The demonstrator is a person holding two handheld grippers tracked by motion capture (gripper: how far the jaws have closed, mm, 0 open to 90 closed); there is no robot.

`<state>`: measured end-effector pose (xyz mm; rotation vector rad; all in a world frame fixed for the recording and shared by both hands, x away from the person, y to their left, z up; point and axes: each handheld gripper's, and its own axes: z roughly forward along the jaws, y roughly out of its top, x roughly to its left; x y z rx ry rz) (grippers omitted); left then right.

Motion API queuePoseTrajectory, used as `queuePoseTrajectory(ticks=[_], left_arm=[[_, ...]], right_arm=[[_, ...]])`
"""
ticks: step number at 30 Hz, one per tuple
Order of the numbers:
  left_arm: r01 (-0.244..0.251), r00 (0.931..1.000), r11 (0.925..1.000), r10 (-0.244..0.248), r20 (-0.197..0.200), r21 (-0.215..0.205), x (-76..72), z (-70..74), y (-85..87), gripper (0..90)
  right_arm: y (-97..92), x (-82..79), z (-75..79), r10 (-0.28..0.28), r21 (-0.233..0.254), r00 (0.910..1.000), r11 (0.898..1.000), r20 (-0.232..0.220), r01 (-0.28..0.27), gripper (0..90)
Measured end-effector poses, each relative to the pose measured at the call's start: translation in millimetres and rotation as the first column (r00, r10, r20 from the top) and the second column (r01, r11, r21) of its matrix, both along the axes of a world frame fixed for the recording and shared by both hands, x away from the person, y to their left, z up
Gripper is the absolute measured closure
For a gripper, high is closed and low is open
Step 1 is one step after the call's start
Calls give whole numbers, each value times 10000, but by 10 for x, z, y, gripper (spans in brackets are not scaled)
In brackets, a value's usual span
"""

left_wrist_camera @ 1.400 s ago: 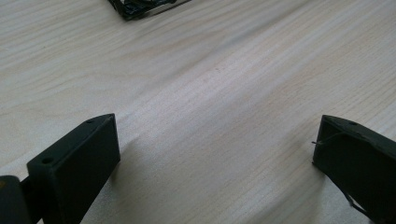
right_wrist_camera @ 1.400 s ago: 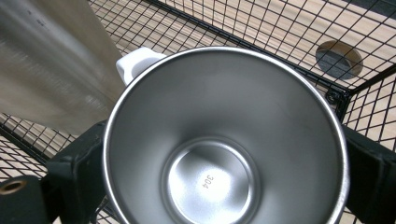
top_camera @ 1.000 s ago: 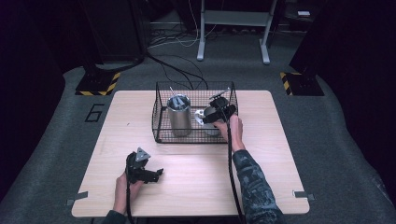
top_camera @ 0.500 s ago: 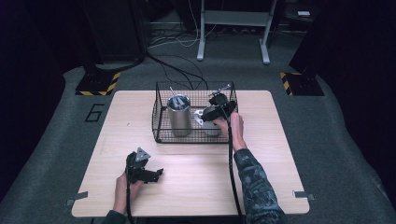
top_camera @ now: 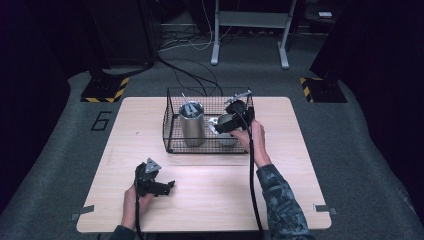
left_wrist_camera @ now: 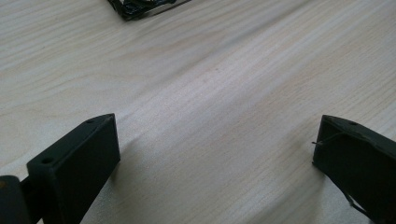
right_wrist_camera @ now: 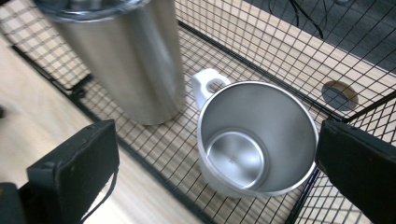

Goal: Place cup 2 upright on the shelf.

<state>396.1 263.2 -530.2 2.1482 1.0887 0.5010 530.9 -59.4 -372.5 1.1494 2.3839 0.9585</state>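
A black wire basket (top_camera: 169,131) stands at the table's middle back. In it a tall steel tumbler (top_camera: 191,126) stands upright at the left, and a steel mug (right_wrist_camera: 256,140) with a white handle (right_wrist_camera: 207,87) stands to its right. My right gripper (top_camera: 226,121) hovers over the basket's right half and looks down into the empty mug. Its jaws are open, one on each side of the mug and apart from it. My left gripper (top_camera: 167,186) rests low over the bare wood near the front left, open with nothing between its fingers.
The wooden table (top_camera: 300,165) has free room in front of and beside the basket. A round cable hole (right_wrist_camera: 339,94) lies in the tabletop just beyond the basket. Cables and a desk frame (top_camera: 250,30) stand on the floor behind.
My right gripper has edged slightly left over the basket. The left gripper has not moved.
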Motion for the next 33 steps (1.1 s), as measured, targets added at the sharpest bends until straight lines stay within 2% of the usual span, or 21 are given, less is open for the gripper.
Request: queuePoseTrajectory(ticks=[3,4,7,14,16,18,19,20,21,23,29,30,31,33], left_arm=[[-40,10000,10000,40,-25,-53,-3,-2,-4,3],[-19,10000,10000,19,-10,-18,-1,-1,-1,3],[-32,10000,10000,32,-12,-31,-2,-1,-2,3],[-7,10000,10000,7,-6,-3,-1,0,0,3],[-88,10000,9999,88,-27,-71,-5,-3,-6,3],[-9,10000,10000,9,-6,-3,-1,0,0,3],[-117,9999,9999,117,-52,-123,-7,-4,-9,3],[-79,10000,9999,79,-26,-66,-4,-2,-5,3],[-116,9999,9999,115,-55,-127,-7,-4,-9,3],[-10,10000,10000,10,-10,-14,-1,0,-1,3],[-119,9999,9998,118,-53,-129,-7,-4,-9,3],[-75,10000,10000,75,-24,-62,-4,-2,-5,3],[-80,10000,9999,79,-25,-65,-4,-2,-5,3],[-91,10000,9999,91,-27,-78,-5,-3,-6,3]], right_arm=[[-35,-97,44,142,65,9999,9999,95,-143,0],[-61,-194,66,292,49,9995,9996,100,-293,0],[-97,-277,78,467,52,9989,9989,97,-467,0],[-220,-540,27,732,-19,9970,9973,259,-732,0],[-267,-624,-7,628,-44,9977,9980,274,-627,0],[-329,-688,-61,650,-36,9973,9979,334,-649,0],[-363,-723,-88,634,-27,9975,9980,321,-633,0],[-433,-796,-164,534,-63,9982,9986,261,-533,0],[-433,-796,-164,534,-63,9982,9986,261,-533,0],[-504,-853,-234,382,-94,9990,9992,247,-379,0],[-728,-977,-457,-143,-213,9998,9997,169,147,0],[-771,-996,-507,-256,-253,9996,9993,111,258,0],[-862,-1053,-631,-545,-270,9985,9982,-26,544,0],[-899,-1069,-672,-546,-331,9984,9980,-126,541,0]])
